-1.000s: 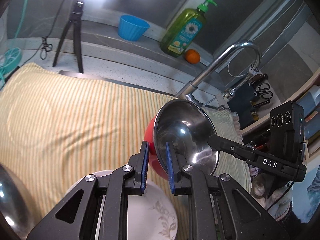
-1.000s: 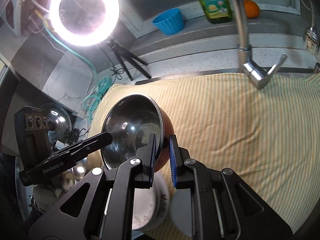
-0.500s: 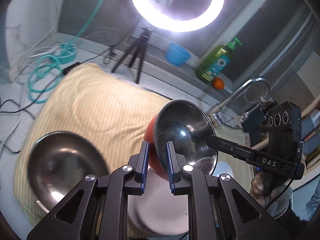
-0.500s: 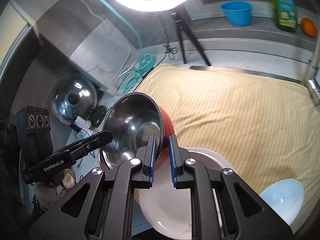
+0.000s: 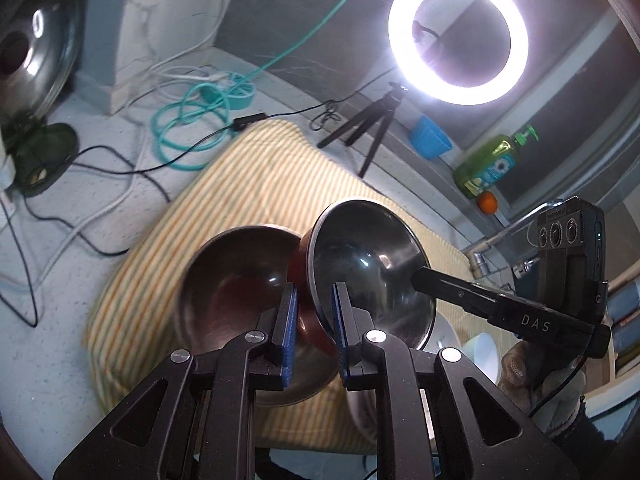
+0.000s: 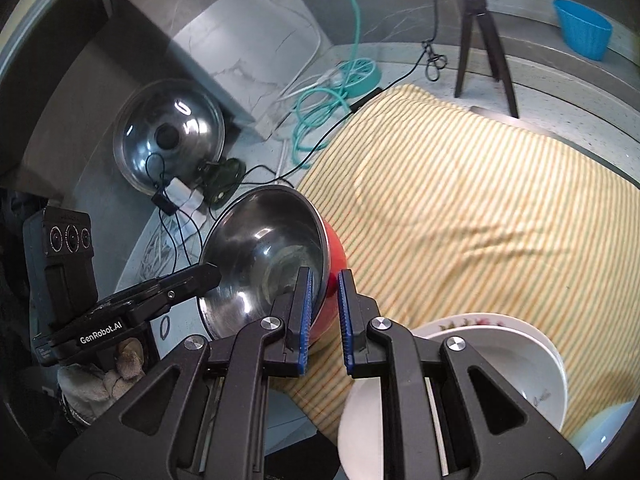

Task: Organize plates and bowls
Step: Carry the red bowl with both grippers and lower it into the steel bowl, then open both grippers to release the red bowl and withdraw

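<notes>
A bowl, red outside and steel inside [image 5: 360, 264], hangs tilted above the striped towel [image 5: 248, 184]. My left gripper [image 5: 315, 294] is shut on its near rim. My right gripper [image 6: 324, 280] is shut on the opposite rim of the same red bowl [image 6: 264, 256]. Just left of and below it, a plain steel bowl [image 5: 232, 292] rests on the towel. A stack of white plates [image 6: 500, 344] and a pale blue bowl [image 6: 608, 428] sit at the towel's near right corner.
Behind the towel stand a ring light [image 5: 456, 36] on a tripod [image 5: 372, 124], a blue cup [image 5: 430, 138], a green soap bottle [image 5: 488, 164], an orange [image 5: 487, 203] and a faucet [image 5: 492, 244]. Left of the towel lie cables [image 5: 192, 120] and a steel lid [image 6: 168, 136].
Both grippers have carried the red bowl leftward across the towel. The steel bowl has come into view beside it, and the plates now lie off to the right.
</notes>
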Tool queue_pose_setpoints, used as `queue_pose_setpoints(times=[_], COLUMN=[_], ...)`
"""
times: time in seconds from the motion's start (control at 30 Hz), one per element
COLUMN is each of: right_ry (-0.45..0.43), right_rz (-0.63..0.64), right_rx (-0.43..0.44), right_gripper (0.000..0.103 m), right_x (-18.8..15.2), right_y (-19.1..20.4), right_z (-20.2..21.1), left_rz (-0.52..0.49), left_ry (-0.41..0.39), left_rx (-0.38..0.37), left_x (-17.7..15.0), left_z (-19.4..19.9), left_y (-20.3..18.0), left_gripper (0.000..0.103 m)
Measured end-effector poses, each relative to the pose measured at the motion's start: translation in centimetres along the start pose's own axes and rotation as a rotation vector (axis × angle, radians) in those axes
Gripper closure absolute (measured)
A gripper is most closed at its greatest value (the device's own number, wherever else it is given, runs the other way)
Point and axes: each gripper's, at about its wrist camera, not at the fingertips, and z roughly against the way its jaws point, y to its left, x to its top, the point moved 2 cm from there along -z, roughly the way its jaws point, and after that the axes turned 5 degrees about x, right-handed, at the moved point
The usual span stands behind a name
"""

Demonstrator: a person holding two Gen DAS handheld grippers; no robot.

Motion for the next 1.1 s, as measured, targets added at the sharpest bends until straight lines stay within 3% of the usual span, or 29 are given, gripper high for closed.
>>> queue_pose_setpoints(times=[0.47, 1.1], right_ry=[0.126, 0.116], right_rz=[0.086, 0.115], right_rx=[-0.067, -0.105], right_gripper=[0.090, 0.085], right_x=[-0.6, -0.3], right_y=[1.4, 1.7], right_z=[-6.2, -6.7], left_rz=[0.054, 0.046], left_ry=[0.053, 0.078], left_rx=[0.079, 0.113], left_x=[-1.4, -1.3], left_z=[-1.3, -2.0], left_y=[4.2, 4.7], left_gripper=[0.088, 0.087])
